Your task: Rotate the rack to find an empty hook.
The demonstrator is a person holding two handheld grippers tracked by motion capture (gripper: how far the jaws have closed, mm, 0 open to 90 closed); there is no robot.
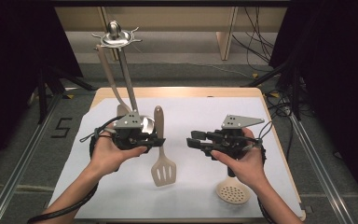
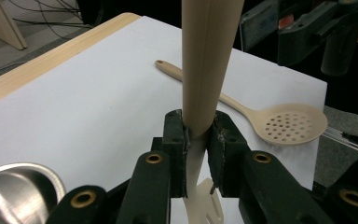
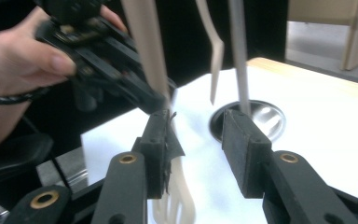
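The rack stood at the far left of the table, with one utensil hanging from it. The spatula was already lifted, upright and just right of the rack's base, but not hung yet, so I judged the work was about half done. The skimmer lay flat, well right of the rack, untouched.

The left gripper was clamped on the spatula's neck. The right gripper stood open and empty, just beside the spatula.

Beige slotted spatula, black tongs
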